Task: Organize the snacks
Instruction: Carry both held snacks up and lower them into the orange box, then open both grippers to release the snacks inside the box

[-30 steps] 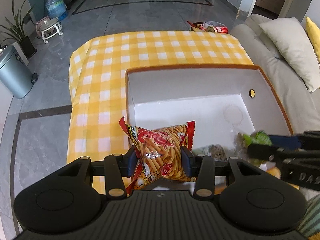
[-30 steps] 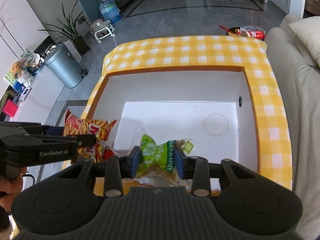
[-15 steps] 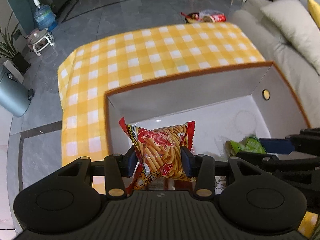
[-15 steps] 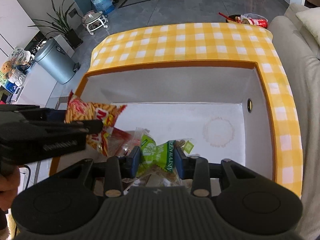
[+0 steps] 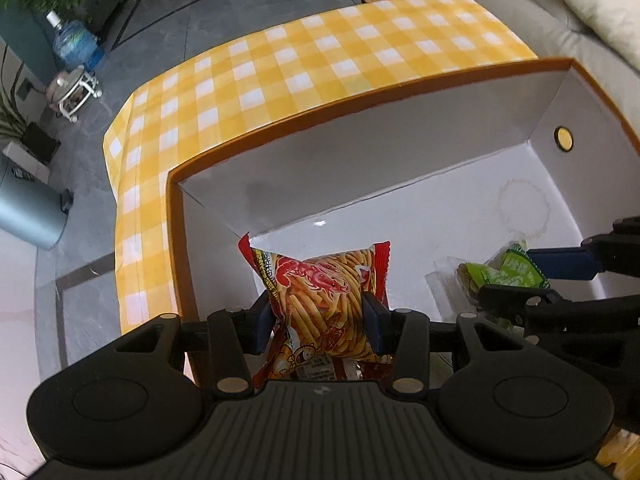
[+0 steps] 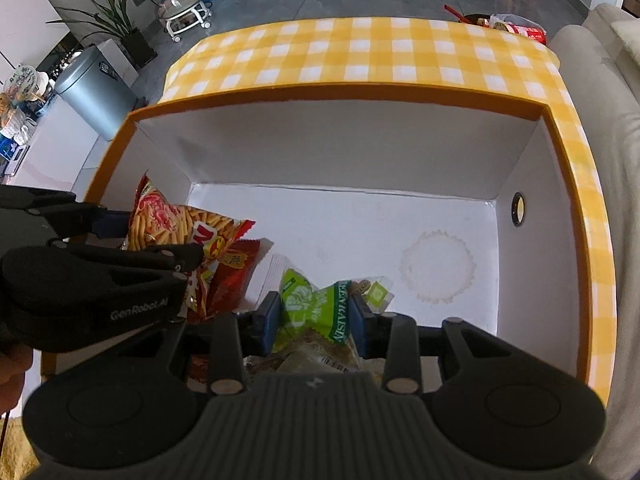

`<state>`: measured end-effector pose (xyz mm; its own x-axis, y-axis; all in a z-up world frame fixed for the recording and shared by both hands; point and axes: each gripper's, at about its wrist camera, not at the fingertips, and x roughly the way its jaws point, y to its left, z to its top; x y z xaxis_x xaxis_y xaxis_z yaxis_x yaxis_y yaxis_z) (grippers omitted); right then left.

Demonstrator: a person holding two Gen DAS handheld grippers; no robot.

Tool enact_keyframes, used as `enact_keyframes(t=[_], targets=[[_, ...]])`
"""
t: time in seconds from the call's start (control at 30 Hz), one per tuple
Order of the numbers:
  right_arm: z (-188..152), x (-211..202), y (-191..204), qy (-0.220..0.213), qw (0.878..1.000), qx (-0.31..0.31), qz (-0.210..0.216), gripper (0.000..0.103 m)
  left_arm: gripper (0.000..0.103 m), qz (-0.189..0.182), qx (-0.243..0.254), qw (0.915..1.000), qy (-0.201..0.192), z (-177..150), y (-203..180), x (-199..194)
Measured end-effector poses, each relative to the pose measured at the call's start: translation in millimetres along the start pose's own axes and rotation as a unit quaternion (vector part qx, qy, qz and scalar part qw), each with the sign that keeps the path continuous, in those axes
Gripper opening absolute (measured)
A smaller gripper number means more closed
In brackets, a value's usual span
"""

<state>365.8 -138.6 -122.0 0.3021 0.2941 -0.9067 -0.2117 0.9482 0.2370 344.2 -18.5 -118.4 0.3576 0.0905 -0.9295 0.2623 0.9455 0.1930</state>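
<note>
Both grippers pointed steeply down into the white box (image 6: 360,152). The left gripper (image 5: 318,316) clamped a red shrimp-stick bag (image 5: 320,296); the right gripper (image 6: 314,318) pinched a green raisin packet (image 6: 308,308) beside it.

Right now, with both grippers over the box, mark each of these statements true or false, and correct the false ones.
1. The left gripper is shut on a red and yellow snack bag. True.
2. The right gripper is open and holds nothing. False: it is shut on a green snack packet.
3. The box has white inner walls and an orange rim. True.
4. The box stands on a plain blue cloth. False: the tablecloth is yellow and white check.
5. Both snacks are held inside the box's opening, near its near side. True.
</note>
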Motion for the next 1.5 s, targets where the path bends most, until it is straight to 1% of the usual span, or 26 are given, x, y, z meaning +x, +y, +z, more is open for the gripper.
enact_keyframes(t=[0.2,0.23,0.3,0.33,0.47,0.5,0.53,0.57,0.6,0.67,0.73,0.77,0.87,0.93,1.23,1.5], targets=[[-2,9,3,0.008,1.000,-0.009,-0.009,0.035,0.055,0.006,0.010,0.9999,0.006,5,-2,4],[-3,10,3,0.009,1.000,-0.009,-0.011,0.035,0.059,0.008,0.011,0.9999,0.007,5,-2,3],[-2,11,3,0.011,1.000,-0.008,-0.012,0.035,0.060,0.006,0.016,0.9998,0.006,5,-2,2],[-2,11,2,0.011,1.000,-0.007,-0.012,0.035,0.062,0.006,0.018,0.9998,0.005,5,-2,2],[-2,12,3,0.012,1.000,-0.007,-0.013,0.038,0.075,0.013,0.020,0.9997,-0.004,5,0,-2],[-2,12,4,0.012,1.000,-0.007,-0.015,0.038,0.077,0.013,0.019,0.9997,-0.006,4,0,-4],[-2,12,4,0.013,1.000,-0.007,-0.015,0.039,0.080,0.011,0.018,0.9997,-0.009,4,1,-6],[-2,12,4,0.014,1.000,-0.005,-0.013,0.044,0.083,0.012,0.016,0.9997,-0.012,4,2,-9],[-3,11,4,0.013,1.000,-0.004,-0.012,0.046,0.084,0.012,0.016,0.9997,-0.014,3,2,-10],[-3,10,5,0.011,1.000,-0.002,-0.011,0.055,0.085,0.013,0.015,0.9996,-0.019,2,3,-15],[-3,8,6,0.009,1.000,-0.005,-0.011,0.057,0.085,0.011,0.012,0.9996,-0.021,1,4,-20],[-3,7,7,0.009,1.000,-0.006,-0.011,0.061,0.085,0.011,0.011,0.9996,-0.023,1,5,-22],[-2,-1,9,0.003,1.000,-0.010,-0.013,0.065,0.085,0.011,0.004,0.9995,-0.031,-1,8,-33],[-2,-8,11,-0.002,1.000,-0.010,-0.013,0.070,0.085,0.013,-0.002,0.9993,-0.036,-4,8,-42],[-11,-52,22,-0.036,0.999,-0.014,-0.013,0.074,0.085,0.011,-0.025,0.9964,-0.080,-20,14,-89],[-34,-96,34,-0.067,0.997,-0.019,-0.014,0.075,0.085,0.008,-0.049,0.9918,-0.118,-49,12,-134]])
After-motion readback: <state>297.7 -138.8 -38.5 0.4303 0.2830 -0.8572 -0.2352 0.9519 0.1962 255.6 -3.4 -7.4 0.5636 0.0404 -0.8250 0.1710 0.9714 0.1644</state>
